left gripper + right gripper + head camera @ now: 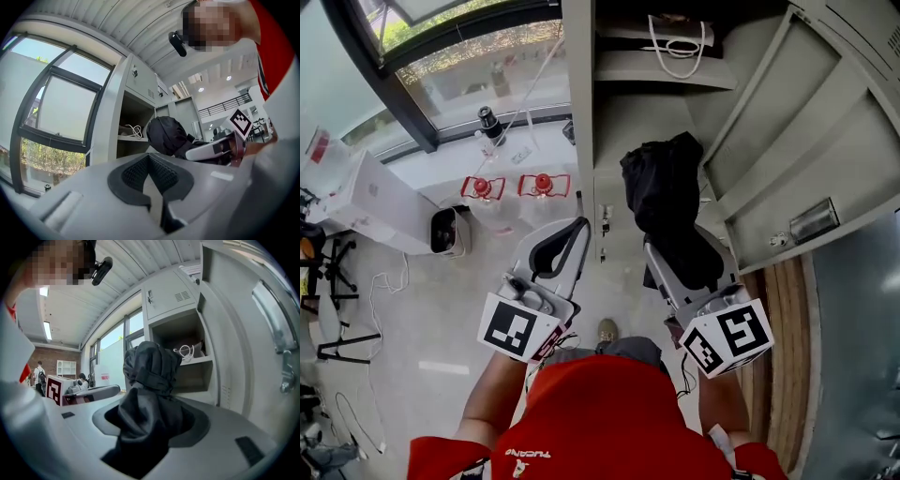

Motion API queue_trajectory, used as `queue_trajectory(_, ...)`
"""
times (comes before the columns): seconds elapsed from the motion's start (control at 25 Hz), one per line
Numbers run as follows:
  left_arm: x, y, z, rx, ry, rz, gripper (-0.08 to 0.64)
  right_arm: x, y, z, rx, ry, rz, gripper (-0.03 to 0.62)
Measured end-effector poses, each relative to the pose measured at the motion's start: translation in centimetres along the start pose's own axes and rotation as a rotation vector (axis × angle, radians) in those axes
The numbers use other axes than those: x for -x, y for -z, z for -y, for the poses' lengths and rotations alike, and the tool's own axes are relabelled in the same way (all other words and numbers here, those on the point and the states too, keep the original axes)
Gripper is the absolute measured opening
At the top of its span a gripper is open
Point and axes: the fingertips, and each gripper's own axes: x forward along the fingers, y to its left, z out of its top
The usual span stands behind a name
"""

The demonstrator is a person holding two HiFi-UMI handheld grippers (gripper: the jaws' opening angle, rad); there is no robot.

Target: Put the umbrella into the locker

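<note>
Right gripper (150,416): jaws clamped on the umbrella (151,369) (black, folded, its fabric bunched between the pads and rising above them). Left gripper (152,180): jaws closed together, nothing between them; held just beside the right one, at about the same height.

Umbrella position: in front of the open compartment of the grey locker (661,112), its free end towards the opening; whether it has crossed the threshold cannot be told. Locker door (806,141): swung open at the right. Shelf above the compartment: one coiled white cable (677,42).
</note>
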Motion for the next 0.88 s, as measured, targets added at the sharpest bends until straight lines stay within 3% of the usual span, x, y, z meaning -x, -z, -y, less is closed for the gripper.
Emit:
queue_trajectory(0.52, -5.0, 1.0, -2.3, -0.013, 0.009, -0.013, 0.003, -6.0, 1.6, 5.2, 0.142, 0.069, -0.149, 0.242)
queue_trajectory(0.88, -5.7, 2.2, -3.8, 0.000, 0.028, -0.035, 0.003, -11.3, 2.8, 8.1, 0.335, 0.103, -0.315, 0.241)
